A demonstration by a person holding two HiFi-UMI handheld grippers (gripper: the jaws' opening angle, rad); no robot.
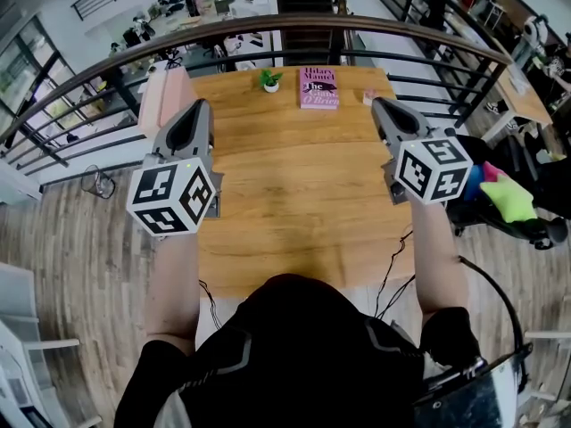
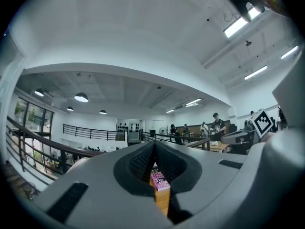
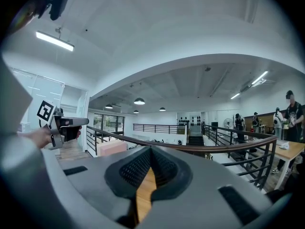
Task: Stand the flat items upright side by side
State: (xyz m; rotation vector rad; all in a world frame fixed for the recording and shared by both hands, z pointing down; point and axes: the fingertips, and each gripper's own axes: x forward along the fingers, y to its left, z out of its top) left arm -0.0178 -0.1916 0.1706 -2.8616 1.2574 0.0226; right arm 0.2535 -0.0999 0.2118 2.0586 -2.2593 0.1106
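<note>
Now, over the wooden worktop [image 1: 294, 212], I hold both grippers level and well apart. The left gripper [image 1: 201, 105] and the right gripper [image 1: 382, 105] each have their jaws pressed together on nothing. A pink book [image 1: 319, 88] lies flat near the worktop's far edge, cover up, ahead of the gap between the two grippers and touched by neither. A small potted plant [image 1: 270, 80] stands just left of the book, and a small pink object [image 1: 368, 97] sits to its right. A curved railing [image 1: 268, 27] runs behind the worktop.
</note>
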